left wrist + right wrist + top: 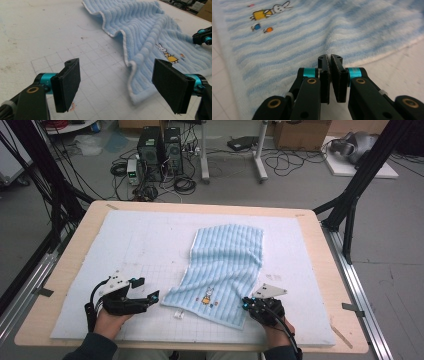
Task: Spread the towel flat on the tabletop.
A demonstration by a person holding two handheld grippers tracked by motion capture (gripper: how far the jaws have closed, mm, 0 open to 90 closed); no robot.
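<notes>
A light blue ribbed towel (225, 260) with a small rabbit picture (207, 297) lies a little rumpled on the white mat (125, 245). My left gripper (146, 288) stands open just left of the towel's near left corner, and its pads (71, 82) have bare mat between them. In the left gripper view the towel (140, 25) has a raised fold running toward that corner. My right gripper (330, 57) is shut at the white hem of the towel (312, 32), at the near right corner (245, 304). Its tips hide the pinched bit.
The mat carries a faint grid and covers a wooden table (320, 245). A small white scrap (178, 315) lies near the front edge between the hands. Beyond the table are computers (160, 150), cables and black frame legs (350, 205).
</notes>
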